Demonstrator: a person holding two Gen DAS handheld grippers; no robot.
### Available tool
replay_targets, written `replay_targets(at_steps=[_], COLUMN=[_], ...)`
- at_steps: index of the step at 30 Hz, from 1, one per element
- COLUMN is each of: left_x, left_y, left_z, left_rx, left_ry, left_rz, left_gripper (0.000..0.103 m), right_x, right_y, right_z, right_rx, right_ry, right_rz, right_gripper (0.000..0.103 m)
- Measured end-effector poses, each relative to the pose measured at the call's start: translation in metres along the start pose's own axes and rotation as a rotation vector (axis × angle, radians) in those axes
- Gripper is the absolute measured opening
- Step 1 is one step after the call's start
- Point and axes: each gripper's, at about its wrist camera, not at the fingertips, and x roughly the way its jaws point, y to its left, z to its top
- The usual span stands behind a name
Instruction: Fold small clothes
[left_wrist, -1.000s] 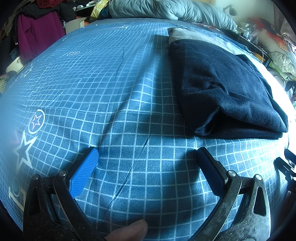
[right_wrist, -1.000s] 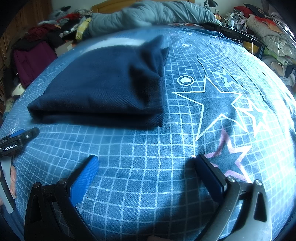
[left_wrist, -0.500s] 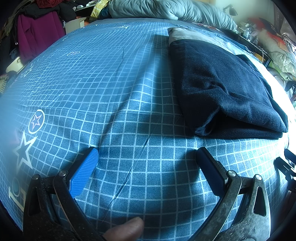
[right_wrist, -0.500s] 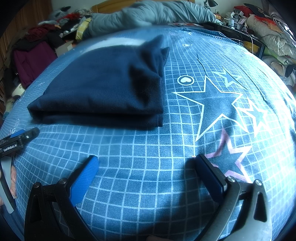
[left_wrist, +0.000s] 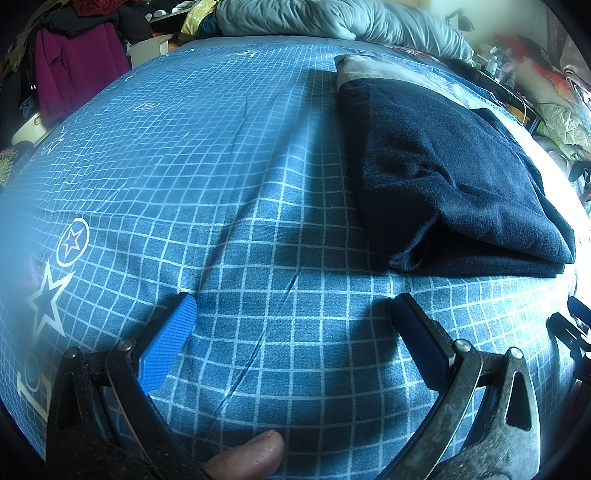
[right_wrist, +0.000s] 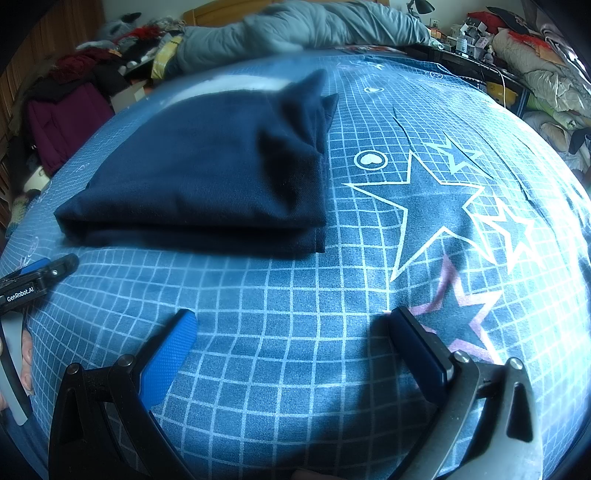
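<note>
Navy garment (right_wrist: 207, 177) lies folded in a compact stack on the bed (right_wrist: 295, 295), light band at its far end. Left gripper (left_wrist: 295, 332) & right gripper (right_wrist: 291, 339) hover just short of it, fingers spread, holding nothing. Looks like fold is done; next prob. tidy edges or fetch another item.

A dark navy garment (left_wrist: 436, 177) (right_wrist: 207, 173) is lying flat on the blue checked bed cover (left_wrist: 258, 206), folded into a thick rectangle of several layers. Its folded edge is facing the cameras, and two small corners are sticking up at its far right end in the right wrist view.
</note>
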Motion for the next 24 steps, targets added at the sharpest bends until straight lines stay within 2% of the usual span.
replay_targets(at_steps=[24], left_x=[0.0005], left_y=[0.0003], left_z=[0.0003], left_rx=[0.002], left_ry=[0.001], left_rz=[0.002], left_gripper=[0.103], right_x=[0.0003], right_y=[0.0024], right_z=[0.0004], right_rx=[-0.005], right_ry=[0.001], right_rz=[-0.006], right_gripper=[0.103])
